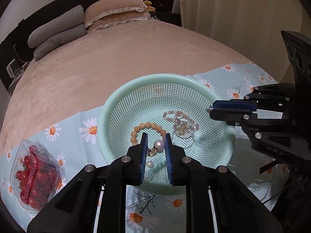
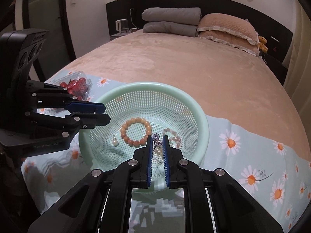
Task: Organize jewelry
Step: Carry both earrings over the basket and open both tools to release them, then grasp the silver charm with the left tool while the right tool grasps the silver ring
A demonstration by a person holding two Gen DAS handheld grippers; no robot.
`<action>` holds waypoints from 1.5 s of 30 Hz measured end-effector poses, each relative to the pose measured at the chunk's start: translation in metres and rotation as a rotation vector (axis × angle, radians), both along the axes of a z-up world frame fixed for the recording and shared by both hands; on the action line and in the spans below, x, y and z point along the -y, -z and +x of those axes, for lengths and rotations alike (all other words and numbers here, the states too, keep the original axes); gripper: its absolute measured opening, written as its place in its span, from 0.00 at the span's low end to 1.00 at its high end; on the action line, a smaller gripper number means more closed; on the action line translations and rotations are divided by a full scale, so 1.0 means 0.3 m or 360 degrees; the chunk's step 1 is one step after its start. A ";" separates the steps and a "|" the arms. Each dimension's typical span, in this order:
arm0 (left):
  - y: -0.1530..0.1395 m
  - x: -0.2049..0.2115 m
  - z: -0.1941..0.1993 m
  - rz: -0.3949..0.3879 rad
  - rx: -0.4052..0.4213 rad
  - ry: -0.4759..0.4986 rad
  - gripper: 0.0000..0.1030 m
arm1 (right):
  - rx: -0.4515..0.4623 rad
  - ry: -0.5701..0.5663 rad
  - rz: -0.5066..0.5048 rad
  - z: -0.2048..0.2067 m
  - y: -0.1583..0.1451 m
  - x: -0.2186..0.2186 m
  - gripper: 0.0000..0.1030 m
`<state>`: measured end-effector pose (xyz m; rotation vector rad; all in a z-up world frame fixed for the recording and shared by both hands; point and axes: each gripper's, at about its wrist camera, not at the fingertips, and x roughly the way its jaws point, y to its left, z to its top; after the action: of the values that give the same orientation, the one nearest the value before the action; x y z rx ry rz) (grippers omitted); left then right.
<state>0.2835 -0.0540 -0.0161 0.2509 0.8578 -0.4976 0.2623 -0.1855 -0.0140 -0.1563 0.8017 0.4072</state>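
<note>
A mint-green mesh basket (image 1: 108, 104) (image 2: 202, 116) sits on a daisy-print cloth. In it lie an orange bead bracelet (image 1: 144, 125) (image 2: 134, 120), a pale pink bead bracelet (image 1: 171, 114) (image 2: 175, 134), thin silver hoops (image 1: 184, 136) and pearl earrings (image 1: 158, 145) (image 2: 115, 141). My left gripper (image 1: 156, 136) is open over the near side of the basket, with a pearl earring between its fingers. My right gripper (image 2: 157, 138) is slightly open above a purple sparkly ring (image 2: 156, 136); it also shows at the basket's right rim in the left wrist view (image 1: 210, 109).
A clear plastic box of cherry tomatoes (image 1: 35, 174) (image 2: 77, 85) lies on the cloth (image 1: 87, 130) left of the basket. The cloth covers the foot of a pink bed (image 1: 116, 54) with pillows (image 1: 114, 9) at its head.
</note>
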 end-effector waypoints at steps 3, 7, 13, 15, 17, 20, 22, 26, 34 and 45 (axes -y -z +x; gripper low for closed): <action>0.021 0.000 0.018 0.0002 -0.0018 -0.0005 0.18 | -0.0022 0.0000 0.0003 0.015 0.023 0.005 0.09; 0.025 -0.007 0.020 -0.0010 -0.0002 -0.0016 0.28 | 0.0009 0.0019 0.0012 0.016 0.020 0.015 0.18; -0.052 -0.067 -0.018 -0.0053 0.0179 -0.0154 0.92 | 0.0198 0.0107 0.0012 -0.025 -0.055 0.055 0.84; -0.071 -0.093 -0.026 -0.0054 0.0216 -0.0206 0.94 | 0.0231 0.0114 0.0024 -0.041 -0.077 0.070 0.85; -0.080 -0.115 -0.032 -0.0065 0.0210 -0.0231 0.94 | 0.0236 0.0122 0.0019 -0.054 -0.089 0.080 0.85; -0.073 -0.137 -0.042 -0.0050 0.0194 -0.0260 0.94 | 0.0223 0.0123 0.0016 -0.071 -0.094 0.086 0.85; -0.057 -0.142 -0.049 -0.0023 0.0173 -0.0266 0.94 | 0.0218 0.0128 -0.0004 -0.083 -0.090 0.083 0.85; -0.019 -0.153 -0.066 0.0016 0.0123 -0.0272 0.94 | 0.0193 0.0128 -0.0003 -0.107 -0.075 0.081 0.85; 0.053 -0.161 -0.117 0.0065 0.0053 -0.0276 0.94 | 0.0137 0.0107 0.0007 -0.176 -0.019 0.080 0.85; 0.117 -0.165 -0.185 -0.0027 -0.0026 -0.0263 0.94 | 0.0007 0.0016 0.0051 -0.306 0.138 0.058 0.85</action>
<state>0.2282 -0.0045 -0.0511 0.1592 0.8816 -0.3529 0.1706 -0.2031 -0.0553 -0.1233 0.7913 0.4099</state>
